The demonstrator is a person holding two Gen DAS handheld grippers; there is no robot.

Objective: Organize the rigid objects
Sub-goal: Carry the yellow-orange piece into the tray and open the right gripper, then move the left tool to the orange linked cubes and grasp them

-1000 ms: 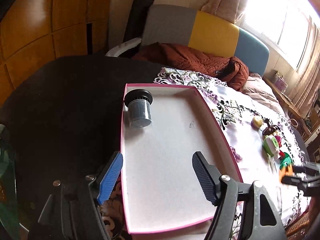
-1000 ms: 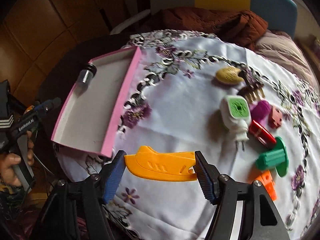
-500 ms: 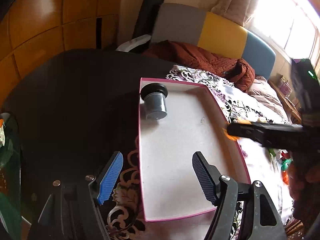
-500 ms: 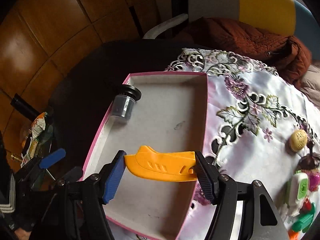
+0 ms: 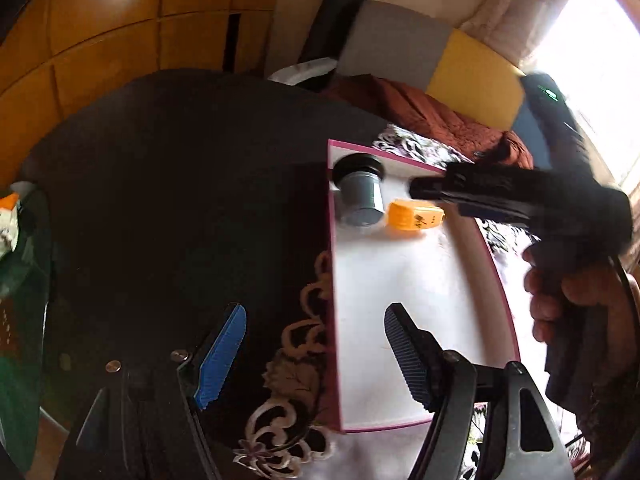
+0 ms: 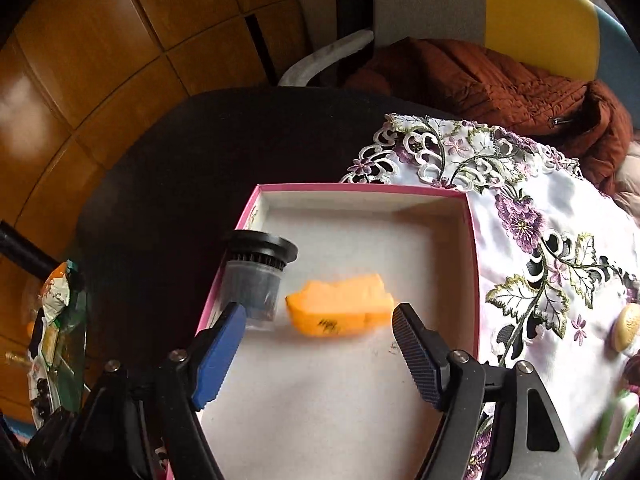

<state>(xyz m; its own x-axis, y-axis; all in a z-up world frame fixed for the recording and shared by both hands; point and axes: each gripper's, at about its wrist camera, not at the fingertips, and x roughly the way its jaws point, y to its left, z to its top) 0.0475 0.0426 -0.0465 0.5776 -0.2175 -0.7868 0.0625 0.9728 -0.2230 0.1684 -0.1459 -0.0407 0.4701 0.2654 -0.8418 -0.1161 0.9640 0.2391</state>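
Note:
A pink-rimmed white box [image 6: 360, 189] sits on the dark table. Inside it, at the far left, lies a grey cylinder with a black cap [image 6: 256, 276]. An orange plastic piece [image 6: 340, 310], blurred, is just right of the cylinder, beyond the fingertips of my right gripper [image 6: 318, 332]. That gripper's jaws are opening and no pad touches the piece. The left wrist view shows the same orange piece [image 5: 414, 216] under the right gripper's black fingers. My left gripper [image 5: 316, 356] stands open over the box's near left wall [image 5: 332, 280], with nothing held.
An embroidered white cloth [image 6: 560, 240] lies right of the box, with a beige oval piece [image 6: 626, 326] and a white-green plug [image 6: 618, 420] on it. A brown jacket [image 6: 500, 80] rests on the seat behind. Snack packets [image 6: 52, 312] lie at the table's left edge.
My right gripper carried the orange piece left over the box and let it go; it is now in the box by the cylinder. My left gripper shifted left off the box's middle.

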